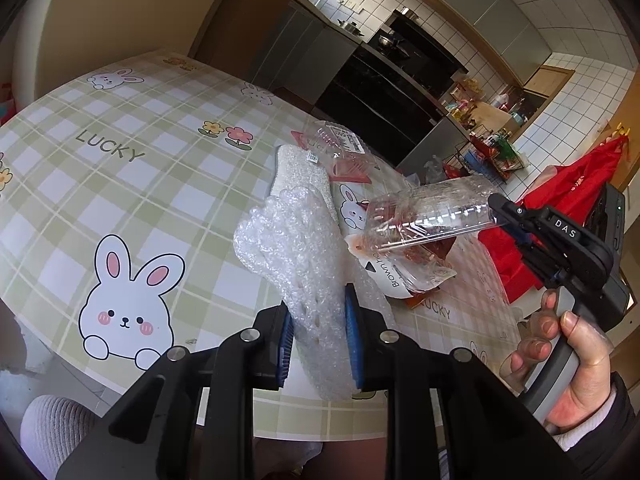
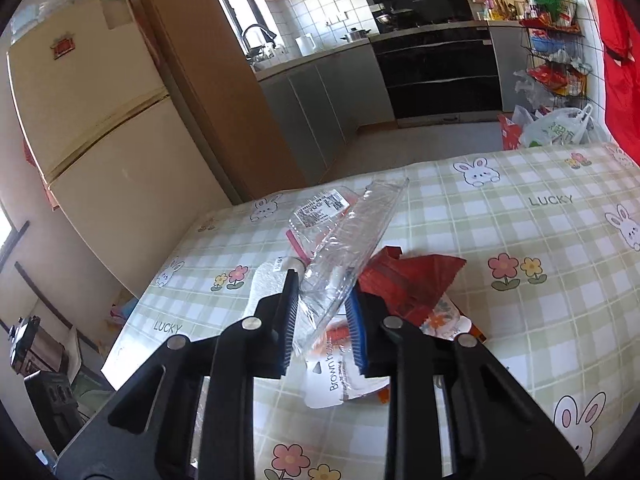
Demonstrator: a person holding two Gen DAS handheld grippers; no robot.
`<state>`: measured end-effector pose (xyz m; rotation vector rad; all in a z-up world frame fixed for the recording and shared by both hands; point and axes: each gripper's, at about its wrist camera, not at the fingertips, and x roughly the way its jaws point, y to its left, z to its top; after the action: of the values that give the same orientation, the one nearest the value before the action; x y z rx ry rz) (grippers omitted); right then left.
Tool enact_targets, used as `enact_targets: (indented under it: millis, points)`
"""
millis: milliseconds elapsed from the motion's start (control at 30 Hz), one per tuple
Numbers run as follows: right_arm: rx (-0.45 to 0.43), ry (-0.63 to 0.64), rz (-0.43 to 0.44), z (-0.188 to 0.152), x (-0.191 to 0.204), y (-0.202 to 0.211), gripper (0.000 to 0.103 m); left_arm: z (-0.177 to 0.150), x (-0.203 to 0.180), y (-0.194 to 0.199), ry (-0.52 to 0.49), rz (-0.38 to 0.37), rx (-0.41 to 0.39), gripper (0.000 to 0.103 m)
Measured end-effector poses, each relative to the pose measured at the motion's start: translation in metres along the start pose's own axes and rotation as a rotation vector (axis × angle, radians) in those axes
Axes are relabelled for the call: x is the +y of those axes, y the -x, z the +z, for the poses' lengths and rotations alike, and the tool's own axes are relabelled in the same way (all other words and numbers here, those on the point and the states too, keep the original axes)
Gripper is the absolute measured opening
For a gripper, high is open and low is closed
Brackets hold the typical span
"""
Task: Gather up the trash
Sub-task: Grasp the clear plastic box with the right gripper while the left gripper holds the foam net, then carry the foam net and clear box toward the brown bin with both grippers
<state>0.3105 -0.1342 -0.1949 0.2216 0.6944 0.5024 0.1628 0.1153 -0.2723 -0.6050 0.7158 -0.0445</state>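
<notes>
My left gripper (image 1: 318,344) is clamped on a wad of bubble wrap (image 1: 296,252): white, knobbly, soft, bulging above the blue ribbed pads. My right gripper (image 2: 325,326) is closed down on a clear plastic tray (image 2: 344,248), thin and rigid with ribbed walls, held tilted clear of the tabletop (image 2: 500,248). In the left wrist view the same tray juts out sideways from the right gripper's tip, with my hand (image 1: 576,364) wrapped on the grey handle.

Around: the tabletop carries a glossy green-and-white check cloth printed with rabbits, flowers and "LUCKY". Still lying on it: a white packet (image 2: 332,384) printed "Brown…", flat, directly under the held tray; a crumpled red wrapper (image 2: 416,280), creased foil-like, just beside the right pad; a second clear container with a printed label (image 2: 320,210), farther back; a white woven cloth (image 1: 300,172) lying behind the bubble wrap.

Obstruction: the held tray screens part of the packet and the labelled container in the right wrist view; the bubble wrap hides the cloth's near end. Beyond the tabletop, a cream fridge (image 2: 80,100), grey cabinets and a black oven.
</notes>
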Motion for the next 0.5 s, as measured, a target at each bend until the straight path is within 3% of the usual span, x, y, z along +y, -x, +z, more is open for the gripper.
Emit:
enact_targets:
  millis: [500]
  points:
    - [-0.073, 0.144, 0.081, 0.016, 0.051, 0.046, 0.022, 0.010, -0.011, 0.039, -0.067, -0.015, -0.065, 0.023]
